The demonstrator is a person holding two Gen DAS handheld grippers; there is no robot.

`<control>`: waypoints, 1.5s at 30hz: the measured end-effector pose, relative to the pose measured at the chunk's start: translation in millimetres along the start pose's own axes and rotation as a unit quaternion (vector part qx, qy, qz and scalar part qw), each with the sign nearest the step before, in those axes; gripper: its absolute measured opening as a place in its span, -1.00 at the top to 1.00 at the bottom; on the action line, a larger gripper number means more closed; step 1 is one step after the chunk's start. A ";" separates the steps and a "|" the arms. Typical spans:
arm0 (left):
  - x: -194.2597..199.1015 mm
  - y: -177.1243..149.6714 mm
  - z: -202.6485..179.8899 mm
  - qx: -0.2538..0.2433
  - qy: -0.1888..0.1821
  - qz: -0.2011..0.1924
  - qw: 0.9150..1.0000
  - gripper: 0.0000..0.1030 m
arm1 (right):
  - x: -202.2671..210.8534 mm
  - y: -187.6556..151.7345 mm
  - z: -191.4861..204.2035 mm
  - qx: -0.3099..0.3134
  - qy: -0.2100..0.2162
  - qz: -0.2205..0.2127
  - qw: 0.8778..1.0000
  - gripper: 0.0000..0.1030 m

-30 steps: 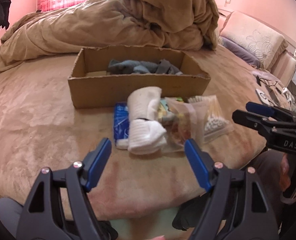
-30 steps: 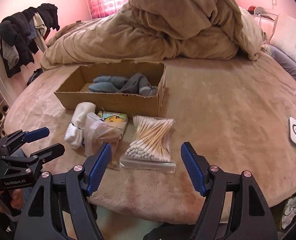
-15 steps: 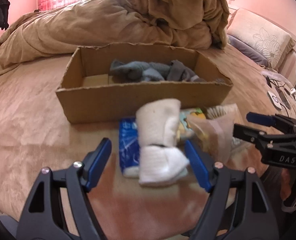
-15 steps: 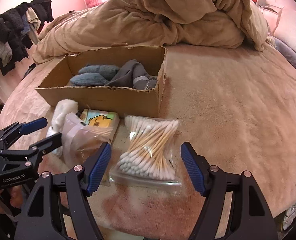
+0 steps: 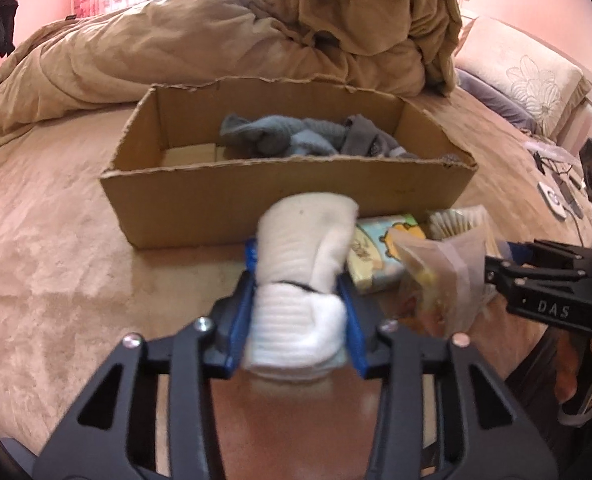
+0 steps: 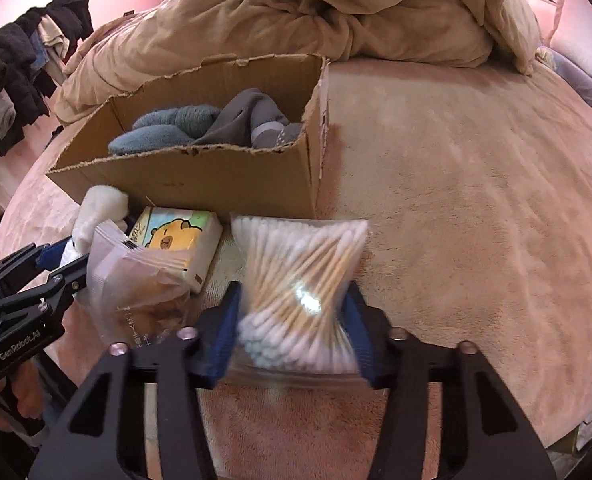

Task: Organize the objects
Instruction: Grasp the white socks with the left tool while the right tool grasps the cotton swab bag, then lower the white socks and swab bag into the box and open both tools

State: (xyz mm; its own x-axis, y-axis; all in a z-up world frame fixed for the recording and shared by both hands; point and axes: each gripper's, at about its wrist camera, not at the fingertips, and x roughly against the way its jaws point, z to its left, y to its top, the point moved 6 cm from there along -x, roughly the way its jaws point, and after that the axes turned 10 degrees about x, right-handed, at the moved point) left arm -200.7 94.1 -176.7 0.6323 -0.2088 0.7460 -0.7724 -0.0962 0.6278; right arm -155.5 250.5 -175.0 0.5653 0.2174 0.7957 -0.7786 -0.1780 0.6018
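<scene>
A cardboard box (image 5: 288, 196) (image 6: 216, 176) sits on the bed with grey and blue socks (image 5: 296, 140) (image 6: 200, 128) inside. In front of it lie a white sock bundle (image 5: 299, 280) (image 6: 100, 212), a tissue pack (image 5: 379, 252) (image 6: 176, 240), a clear bag of snacks (image 5: 439, 276) (image 6: 144, 284) and a bag of cotton swabs (image 6: 299, 292). My left gripper (image 5: 297, 320) is shut on the white sock bundle. My right gripper (image 6: 296, 320) is shut on the bag of cotton swabs. Each gripper shows in the other's view: the right gripper (image 5: 491, 268) and the left gripper (image 6: 68, 258).
A rumpled tan duvet (image 5: 256, 28) (image 6: 315, 12) is heaped behind the box. A pillow (image 5: 523, 76) lies at the far right, with cables and a small white device (image 5: 551, 200) near the bed edge. Dark clothes (image 6: 20, 72) hang at the left.
Both grippers moved forward toward the items and closed. The left one closed on the white sock bundle and the right one closed on the bag of cotton swabs.
</scene>
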 end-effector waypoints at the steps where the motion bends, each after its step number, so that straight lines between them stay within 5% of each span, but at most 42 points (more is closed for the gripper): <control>1: 3.6 -0.3 0.3 0.001 -0.001 -0.001 1.000 0.24 | 2.6 -0.5 -1.2 -0.003 0.001 -0.003 1.000 0.10; 16: 120.1 -1.1 1.3 0.014 -0.030 -0.062 0.998 0.25 | 95.9 -2.3 24.4 -0.007 0.010 -0.066 0.998 0.12; 27: 194.2 24.4 7.3 -0.005 -0.030 -0.130 0.991 0.25 | 167.8 37.2 66.0 0.043 -0.004 -0.146 0.988 0.12; 34: 196.0 62.6 12.8 -0.017 -0.031 -0.156 0.987 0.25 | 159.0 80.6 77.0 0.062 -0.002 -0.167 0.984 0.12; 45: 138.3 109.2 39.0 -0.013 -0.019 -0.145 0.989 0.25 | 107.5 126.4 84.8 0.068 0.009 -0.154 0.986 0.12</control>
State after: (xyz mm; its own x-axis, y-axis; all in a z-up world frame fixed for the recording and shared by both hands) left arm -200.0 16.7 -13.7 0.8239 -0.2123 0.5254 -0.5570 -0.1325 0.8199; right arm -170.1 169.9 -7.6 0.7633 0.2977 0.5734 -0.5264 -0.2280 0.8191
